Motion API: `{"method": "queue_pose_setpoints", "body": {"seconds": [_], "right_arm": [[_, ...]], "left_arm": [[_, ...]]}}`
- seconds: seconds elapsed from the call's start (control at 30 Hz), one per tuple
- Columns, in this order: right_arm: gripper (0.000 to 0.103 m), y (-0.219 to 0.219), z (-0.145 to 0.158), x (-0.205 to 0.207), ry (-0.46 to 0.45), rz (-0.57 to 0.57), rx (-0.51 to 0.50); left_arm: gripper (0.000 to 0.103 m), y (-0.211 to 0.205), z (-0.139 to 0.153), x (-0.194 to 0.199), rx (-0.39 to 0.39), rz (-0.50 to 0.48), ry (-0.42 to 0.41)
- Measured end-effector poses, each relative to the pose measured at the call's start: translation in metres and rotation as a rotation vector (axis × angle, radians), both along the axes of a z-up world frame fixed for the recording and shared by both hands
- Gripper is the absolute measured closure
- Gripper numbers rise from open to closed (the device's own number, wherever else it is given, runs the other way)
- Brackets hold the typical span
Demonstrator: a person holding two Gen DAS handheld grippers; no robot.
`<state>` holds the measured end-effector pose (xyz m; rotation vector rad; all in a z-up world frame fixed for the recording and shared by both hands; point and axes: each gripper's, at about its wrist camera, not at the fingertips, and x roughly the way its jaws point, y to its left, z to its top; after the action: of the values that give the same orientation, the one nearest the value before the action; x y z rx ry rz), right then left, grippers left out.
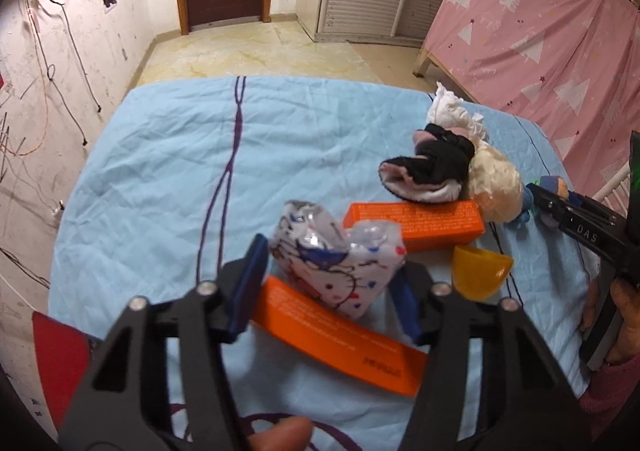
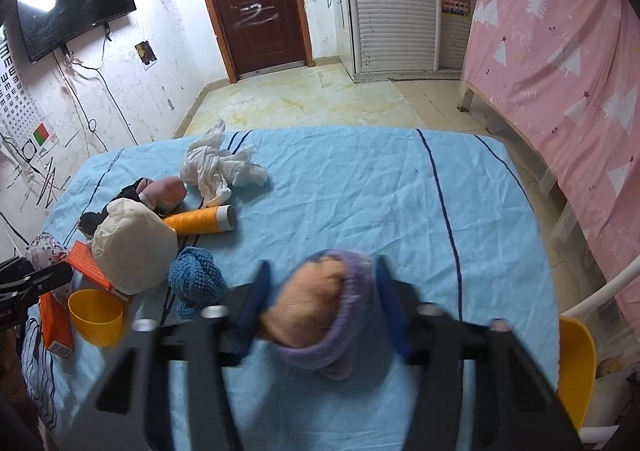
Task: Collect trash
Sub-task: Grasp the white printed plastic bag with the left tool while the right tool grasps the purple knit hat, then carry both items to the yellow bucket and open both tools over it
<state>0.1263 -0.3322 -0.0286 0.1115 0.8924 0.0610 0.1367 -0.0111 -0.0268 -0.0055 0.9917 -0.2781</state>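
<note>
Barely started: the left gripper [image 1: 332,275] pinches the cartoon-print wrapper [image 1: 340,263] at the near left, the right gripper [image 2: 320,303] clamps a purple-and-orange knit ball [image 2: 324,303], 2 orange boxes [image 1: 416,223] still lie there

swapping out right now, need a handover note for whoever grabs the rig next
Left gripper: jaws closed on the cartoon-print wrapper, above an orange box.
Right gripper: jaws closed on the orange and purple knit ball.
On the blue sheet lie the white crumpled tissue, yellow cup, blue knit ball and thread spool.
No bin in view; nothing visibly collected yet.
</note>
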Motion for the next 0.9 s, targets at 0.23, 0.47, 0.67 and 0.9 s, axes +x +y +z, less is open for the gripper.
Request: {"method": "queue_pose_setpoints", "body": {"seconds": [0.23,0.47,0.67,0.9], "right_arm": [[0.082,-0.001,0.008,-0.011,-0.045,0.008,0.016],[0.082,-0.018,0.032,-0.029,-0.111,-0.001,0.056],[0.082,-0.049,0.044,-0.049,-0.155,-0.032,0.105],[0.082,-0.088,0.052,-0.079,-0.205,-0.108,0.087]], "left_arm": [[0.065,0.003,0.015,-0.007,0.001,0.038,-0.059],[0.065,-0.01,0.053,-0.018,-0.018,0.022,-0.136],[0.065,-0.047,0.078,-0.029,-0.045,-0.042,-0.175],[0.065,-0.102,0.083,-0.04,-0.041,-0.134,-0.178]]}}
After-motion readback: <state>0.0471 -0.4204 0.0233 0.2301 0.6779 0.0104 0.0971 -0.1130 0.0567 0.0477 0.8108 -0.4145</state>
